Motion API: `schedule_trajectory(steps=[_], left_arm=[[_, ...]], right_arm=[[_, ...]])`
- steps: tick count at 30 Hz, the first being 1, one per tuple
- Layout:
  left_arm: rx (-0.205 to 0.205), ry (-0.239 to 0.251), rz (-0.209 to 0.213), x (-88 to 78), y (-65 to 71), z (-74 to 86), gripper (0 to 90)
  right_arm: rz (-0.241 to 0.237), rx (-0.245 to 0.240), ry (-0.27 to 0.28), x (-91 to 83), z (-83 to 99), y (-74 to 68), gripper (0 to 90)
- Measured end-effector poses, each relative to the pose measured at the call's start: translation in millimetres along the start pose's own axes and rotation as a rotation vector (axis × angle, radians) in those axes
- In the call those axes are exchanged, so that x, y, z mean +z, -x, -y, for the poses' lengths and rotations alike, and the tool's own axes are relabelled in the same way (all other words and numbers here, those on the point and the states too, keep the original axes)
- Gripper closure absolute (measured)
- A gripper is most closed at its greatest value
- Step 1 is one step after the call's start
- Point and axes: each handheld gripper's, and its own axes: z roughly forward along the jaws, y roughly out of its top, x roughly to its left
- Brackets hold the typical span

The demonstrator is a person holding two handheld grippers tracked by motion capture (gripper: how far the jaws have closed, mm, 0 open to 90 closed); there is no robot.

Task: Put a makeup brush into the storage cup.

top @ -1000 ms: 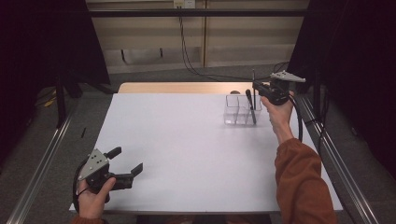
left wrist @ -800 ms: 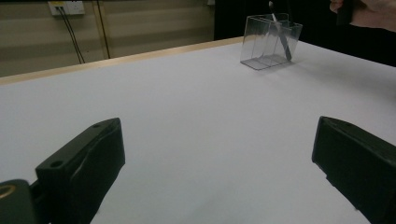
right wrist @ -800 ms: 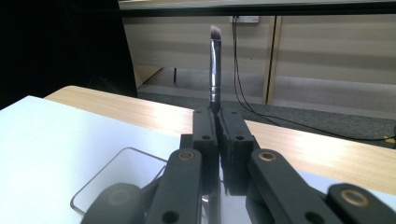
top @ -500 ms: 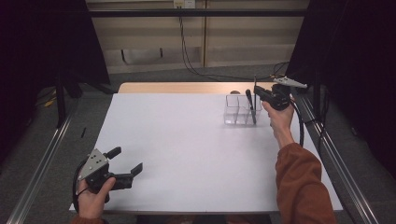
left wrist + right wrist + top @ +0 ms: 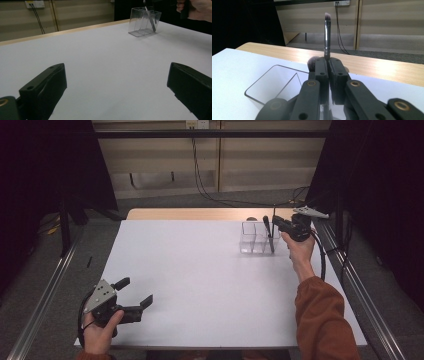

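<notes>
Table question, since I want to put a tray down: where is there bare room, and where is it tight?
The white table is bare across its middle and left, from the left gripper at the near-left corner up to the wooden strip at the far edge. It is crowded at the far right, where the right gripper holds a makeup brush at the clear organizer.

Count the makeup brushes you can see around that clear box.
2. One brush stands upright, pinched between the fingers of the right gripper above the clear box. A second brush shows its fluffy tip just behind that gripper. Others may be hidden.
</notes>
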Motion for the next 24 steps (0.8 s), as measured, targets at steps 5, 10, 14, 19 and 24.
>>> schedule_trajectory(steps=[5, 10, 14, 19, 24], left_arm=[[0.002, -0.001, 0.0, 0.1, -0.3, 0.0, 2.5], [0.0, -0.001, 0.0, -0.2, -0.2, 0.1, 2.5], [-0.001, 0.002, 0.0, 0.1, 0.1, 0.2, 2.5], [-0.001, 0.003, -0.002, -0.1, 0.2, 0.2, 2.5], [0.0, 0.001, 0.0, 0.1, 0.1, -0.1, 2.5]], right_arm=[[0.004, 0.009, 0.005, -1.2, 0.6, 2.0, 86.6], [-0.008, 0.015, -0.002, -1.2, 1.5, 1.8, 86.5], [0.0, 0.012, -0.002, -1.1, 1.9, 2.0, 83.6], [0.002, 0.015, -0.004, -1.6, 2.1, 2.4, 79.2], [-0.011, 0.017, 0.002, -4.1, 2.2, 3.0, 73.0]])
